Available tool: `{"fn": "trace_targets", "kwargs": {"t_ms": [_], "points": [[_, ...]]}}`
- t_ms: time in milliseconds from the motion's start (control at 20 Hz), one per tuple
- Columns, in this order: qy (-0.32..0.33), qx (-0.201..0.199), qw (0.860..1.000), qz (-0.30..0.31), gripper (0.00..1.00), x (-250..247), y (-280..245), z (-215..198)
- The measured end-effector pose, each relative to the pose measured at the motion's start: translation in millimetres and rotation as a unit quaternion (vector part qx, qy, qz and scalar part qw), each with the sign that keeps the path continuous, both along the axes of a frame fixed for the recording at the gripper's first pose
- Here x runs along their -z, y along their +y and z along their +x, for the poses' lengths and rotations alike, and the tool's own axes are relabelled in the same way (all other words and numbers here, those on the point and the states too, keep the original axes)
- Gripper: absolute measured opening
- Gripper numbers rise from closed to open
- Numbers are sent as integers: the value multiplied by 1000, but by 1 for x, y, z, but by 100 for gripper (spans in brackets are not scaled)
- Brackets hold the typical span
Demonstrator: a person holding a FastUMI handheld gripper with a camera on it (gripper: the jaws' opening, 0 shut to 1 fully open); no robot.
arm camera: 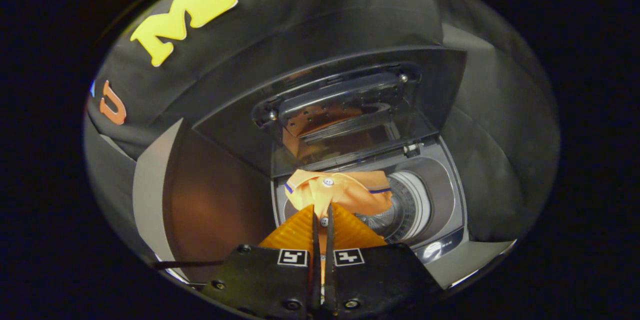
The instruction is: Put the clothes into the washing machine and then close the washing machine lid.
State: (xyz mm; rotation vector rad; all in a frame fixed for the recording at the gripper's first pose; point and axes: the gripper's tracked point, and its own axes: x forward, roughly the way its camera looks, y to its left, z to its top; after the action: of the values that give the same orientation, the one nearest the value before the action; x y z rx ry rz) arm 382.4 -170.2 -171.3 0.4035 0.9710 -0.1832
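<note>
My gripper (322,216) is shut on an orange garment (340,191) with a white button and a thin blue stripe. Its two fingers press together on the cloth's near edge. The garment hangs over the open mouth of a grey top-loading washing machine (447,200), partly covering the drum (412,205), whose ribbed inner wall shows to the right of the cloth. The machine's lid (340,105) stands raised behind the opening, and its glossy underside mirrors the orange cloth. How much of the garment lies below the fingers is hidden.
A brown glossy panel (215,200) stands to the left of the machine. Dark cloth walls close in behind and to the right. The machine's front control strip (440,247) lies to the right of the fingers.
</note>
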Motion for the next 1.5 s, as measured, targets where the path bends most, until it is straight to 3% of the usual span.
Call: {"fn": "trace_targets", "kwargs": {"t_ms": [550, 750, 850, 1050, 1300, 1500], "points": [[33, -27, 998, -41, 7, 63, -8, 19], [54, -38, 995, -71, 13, 75, -20, 11], [50, -41, 995, -80, 30, 72, -24, 10], [29, -73, 990, -116, 78, 43, -28, 9], [-31, -90, 987, -133, 76, -23, -15, 22], [-130, -104, 977, -136, 76, -97, -8, 51]]}}
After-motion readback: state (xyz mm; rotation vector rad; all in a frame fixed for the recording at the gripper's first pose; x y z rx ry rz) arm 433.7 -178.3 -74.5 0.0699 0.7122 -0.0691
